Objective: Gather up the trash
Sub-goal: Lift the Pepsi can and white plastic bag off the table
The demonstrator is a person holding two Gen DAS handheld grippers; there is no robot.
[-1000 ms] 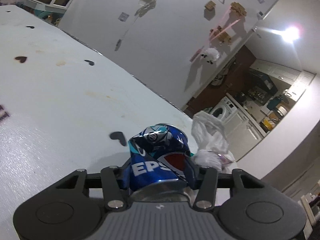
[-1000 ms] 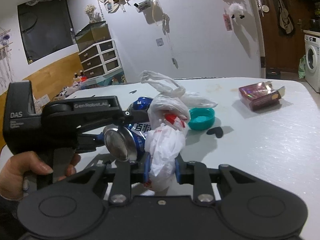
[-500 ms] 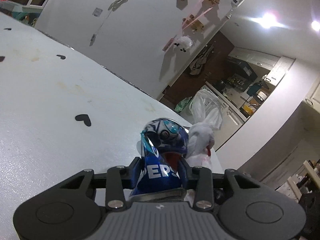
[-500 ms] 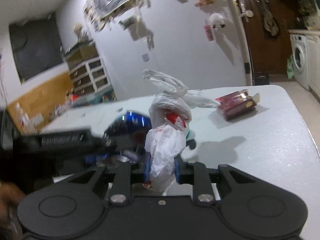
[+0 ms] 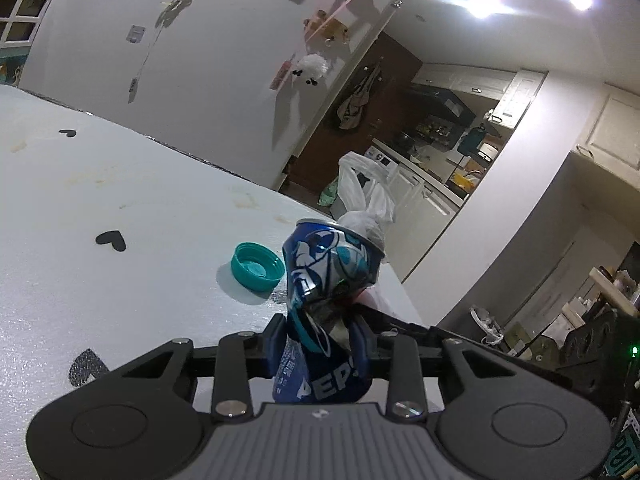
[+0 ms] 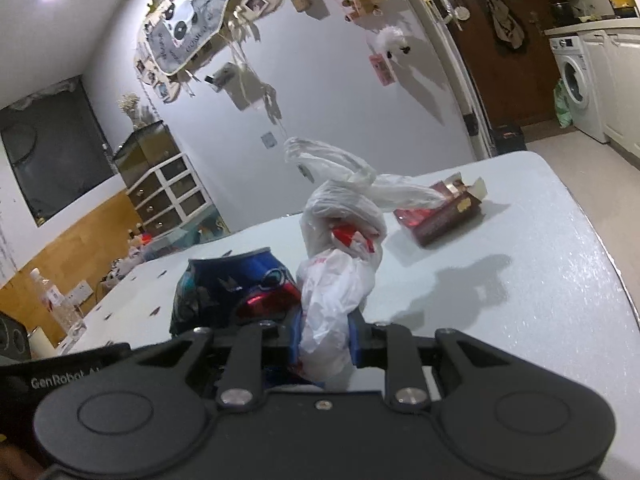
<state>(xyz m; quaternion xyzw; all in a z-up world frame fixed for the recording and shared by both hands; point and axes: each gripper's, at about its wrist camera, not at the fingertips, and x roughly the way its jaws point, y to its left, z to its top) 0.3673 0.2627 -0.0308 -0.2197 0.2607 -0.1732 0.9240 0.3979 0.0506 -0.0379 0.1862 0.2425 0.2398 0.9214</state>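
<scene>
Blue aluminium, badly dented, fills the jaws of the left gripper: it is a Pepsi can, and the two fingers press on its crushed middle. These jaws have just been closing further, and the can is squeezed thinner between them. The can stands almost upright, its top end away from the gripper.

Just beyond the left fingertips, a little to their left, a teal bottle cap lies open side up on the white table. It touches nothing.

The right gripper is clamped on a white plastic bag, knotted at the top, with something red showing through the film. The bag rises straight up from between the blue pads. The can is directly at the left of this gripper, touching or nearly touching the bag; I cannot tell which.

Farther ahead of the right gripper, to its right, a dark red carton lies on the table with its flap open.
</scene>
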